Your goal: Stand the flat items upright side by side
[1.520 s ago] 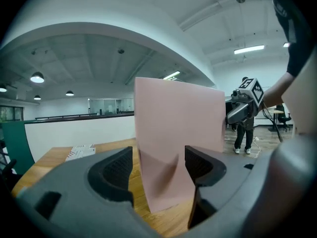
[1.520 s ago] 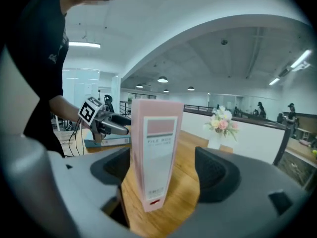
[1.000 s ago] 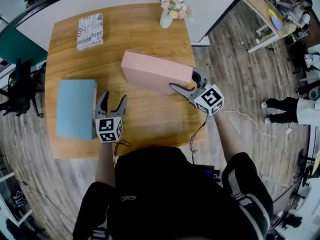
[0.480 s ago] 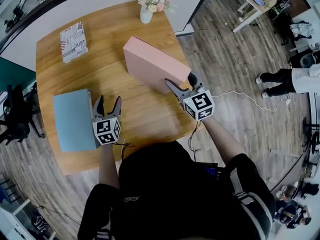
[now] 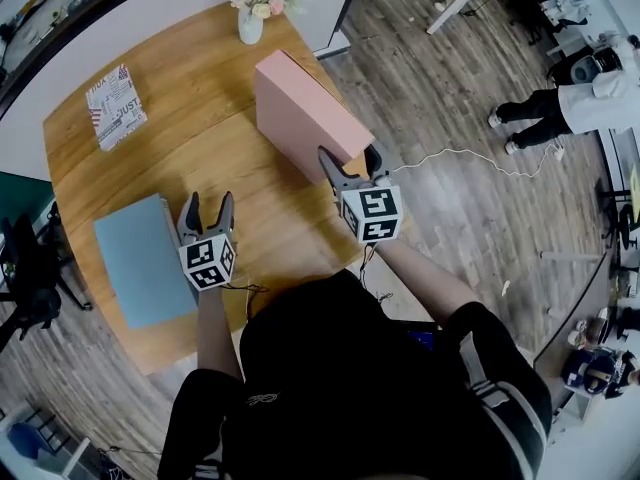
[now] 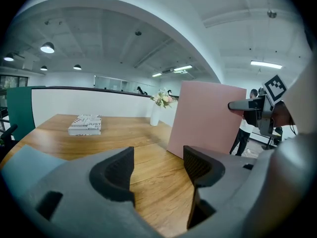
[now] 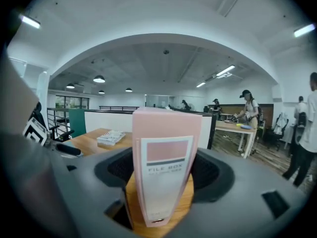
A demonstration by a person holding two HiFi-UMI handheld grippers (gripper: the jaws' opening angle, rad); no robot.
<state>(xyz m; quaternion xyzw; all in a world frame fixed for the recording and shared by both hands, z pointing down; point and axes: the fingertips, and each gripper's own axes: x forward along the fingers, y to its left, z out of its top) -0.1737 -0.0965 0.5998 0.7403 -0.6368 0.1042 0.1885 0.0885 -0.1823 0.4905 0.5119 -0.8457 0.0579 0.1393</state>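
A pink file box (image 5: 300,113) stands on its long edge at the right side of the wooden table (image 5: 200,158). My right gripper (image 5: 348,158) is shut on its near labelled spine (image 7: 163,167), a pad pressing each side. A blue flat box (image 5: 145,258) lies flat at the near left. My left gripper (image 5: 209,208) hovers just right of it, open, with only bare table between its jaws (image 6: 158,170). The left gripper view shows the pink box (image 6: 205,123) upright ahead to the right.
A patterned box (image 5: 115,93) lies flat at the far left corner. A vase of flowers (image 5: 252,23) stands at the far edge. The table's right edge runs close beside the pink box. People stand on the wooden floor (image 5: 450,98) at the right.
The pink box has swung up from a lean to standing upright in my right gripper. The left gripper has stayed beside the blue box.
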